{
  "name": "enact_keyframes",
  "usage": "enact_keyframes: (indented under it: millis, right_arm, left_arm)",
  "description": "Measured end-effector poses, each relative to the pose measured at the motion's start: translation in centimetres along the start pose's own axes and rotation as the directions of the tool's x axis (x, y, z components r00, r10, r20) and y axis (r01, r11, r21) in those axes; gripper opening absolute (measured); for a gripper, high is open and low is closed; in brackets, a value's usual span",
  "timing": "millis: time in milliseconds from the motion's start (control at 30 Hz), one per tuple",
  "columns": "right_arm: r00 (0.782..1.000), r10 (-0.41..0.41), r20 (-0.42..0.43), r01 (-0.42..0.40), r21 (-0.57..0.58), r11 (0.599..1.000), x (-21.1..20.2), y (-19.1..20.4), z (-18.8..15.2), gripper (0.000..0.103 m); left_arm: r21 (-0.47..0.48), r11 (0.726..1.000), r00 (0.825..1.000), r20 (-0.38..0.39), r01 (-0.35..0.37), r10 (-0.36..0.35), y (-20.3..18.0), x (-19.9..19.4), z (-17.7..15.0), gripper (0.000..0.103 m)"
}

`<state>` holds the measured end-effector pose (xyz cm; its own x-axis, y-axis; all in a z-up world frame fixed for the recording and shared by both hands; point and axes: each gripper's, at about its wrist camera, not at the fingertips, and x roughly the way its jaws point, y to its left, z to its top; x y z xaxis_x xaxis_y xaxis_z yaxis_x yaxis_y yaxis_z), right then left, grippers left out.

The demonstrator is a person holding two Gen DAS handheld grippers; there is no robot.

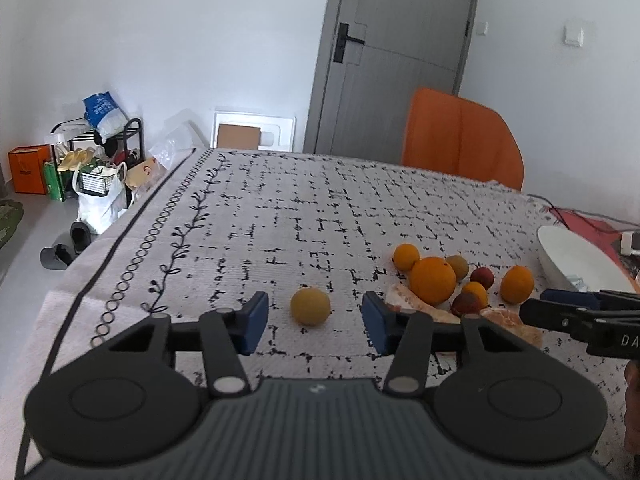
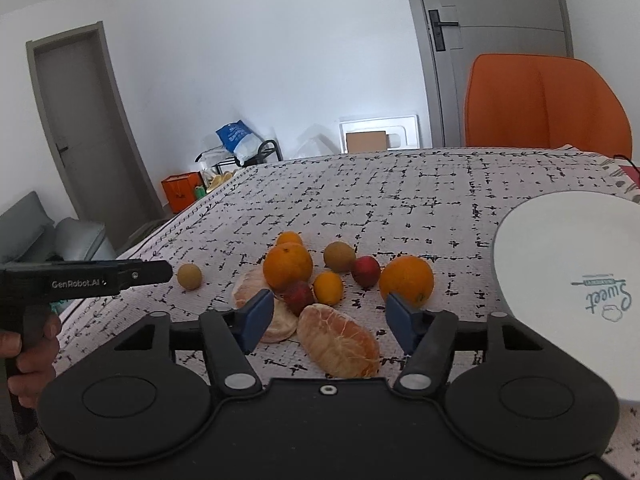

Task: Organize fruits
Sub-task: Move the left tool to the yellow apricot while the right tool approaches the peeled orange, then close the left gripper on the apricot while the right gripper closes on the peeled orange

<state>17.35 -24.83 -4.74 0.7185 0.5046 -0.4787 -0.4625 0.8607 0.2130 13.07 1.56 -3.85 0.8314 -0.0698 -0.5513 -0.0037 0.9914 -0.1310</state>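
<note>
Loose fruit lies on a patterned cloth-covered table (image 1: 280, 216). A yellow-brown round fruit (image 1: 310, 306) sits apart, just ahead of my open, empty left gripper (image 1: 316, 322); it also shows in the right wrist view (image 2: 189, 276). My right gripper (image 2: 329, 320) is open and empty above a peeled citrus half (image 2: 339, 340), with another peeled half (image 2: 250, 290) to its left. Behind them lie a large orange (image 2: 287, 266), a second orange (image 2: 406, 281), small oranges (image 2: 328, 288), red fruits (image 2: 365, 271) and a brownish fruit (image 2: 339, 256). A white plate (image 2: 568, 280) stands at the right.
An orange chair (image 2: 544, 100) stands behind the table's far edge, before a grey door (image 1: 400, 52). Bags, a rack and an orange box (image 1: 30, 170) clutter the floor at the left. A grey sofa (image 2: 48, 236) is beyond the left table edge.
</note>
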Motion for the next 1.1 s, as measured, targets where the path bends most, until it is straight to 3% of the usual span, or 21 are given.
enact_keyframes:
  millis: [200,467,700,1100]
  right_arm:
    - [1.000,0.014,-0.010,-0.014,0.015,1.000,0.8,-0.8,-0.6,0.057]
    - [0.999,0.036,-0.034,-0.035,0.008,0.999,1.1,-0.7,-1.2,0.052]
    - [0.999,-0.010,-0.047,0.011,0.004,1.000,0.9,-0.9,-1.2,0.029]
    - [0.997,0.001,-0.082,-0.004,-0.028,1.000,-0.7,0.8,-2.6,0.032]
  left_arm:
    - [0.018,1.000,1.000,-0.030,-0.005,0.005,-0.3,1.8,0.0,0.047]
    - [0.015,0.999,0.997,-0.072,-0.034,0.035,-0.2,3.6,-0.4,0.026]
    - [0.020,0.999,0.998,-0.060,-0.027,0.028,-0.7,3.1,-0.8,0.025]
    - [0.016,1.000,0.998,-0.063,0.022,-0.021,-0.7,0.9,-2.1,0.025]
